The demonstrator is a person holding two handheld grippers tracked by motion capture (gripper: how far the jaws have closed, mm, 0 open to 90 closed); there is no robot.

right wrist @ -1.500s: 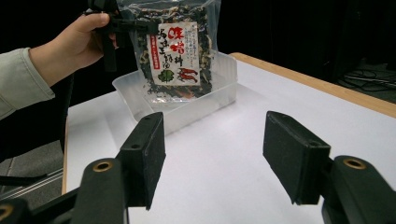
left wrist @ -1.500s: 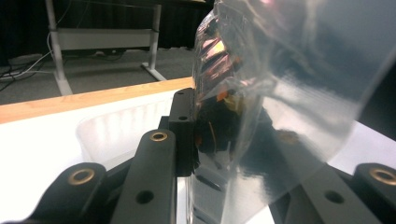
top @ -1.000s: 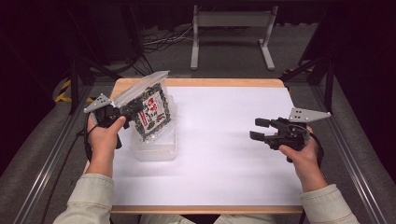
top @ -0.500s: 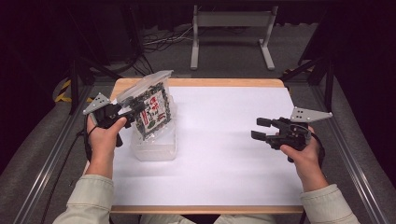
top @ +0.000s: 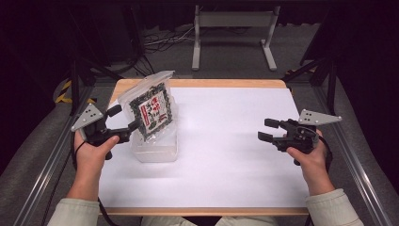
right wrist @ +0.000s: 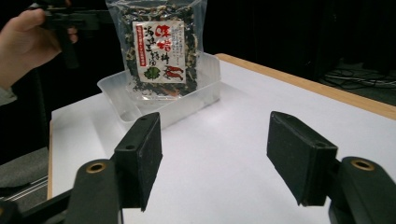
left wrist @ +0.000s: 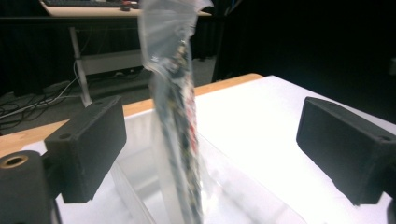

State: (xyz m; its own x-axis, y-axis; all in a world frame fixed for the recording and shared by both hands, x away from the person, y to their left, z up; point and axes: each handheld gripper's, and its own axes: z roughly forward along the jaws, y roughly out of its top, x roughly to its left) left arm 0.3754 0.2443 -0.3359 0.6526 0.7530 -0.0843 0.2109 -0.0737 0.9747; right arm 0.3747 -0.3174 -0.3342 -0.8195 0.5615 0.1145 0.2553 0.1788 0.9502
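- The seaweed packet (top: 153,112) is seen upright in the clear tub (top: 155,147), at the far left of the white counter (top: 226,155), leaning slightly.
- The left claw (top: 126,123) is held just left of the packet; its jaws have just been opening and now stand wide, the packet's edge between them but not pressed.
- The right claw (top: 267,131) is held well apart, low over the counter's right side, jaws wide with nothing between them.

Overhead camera faces forward and down; both gripper cameras look closely along their fingers, sharing the packet (top: 153,112).
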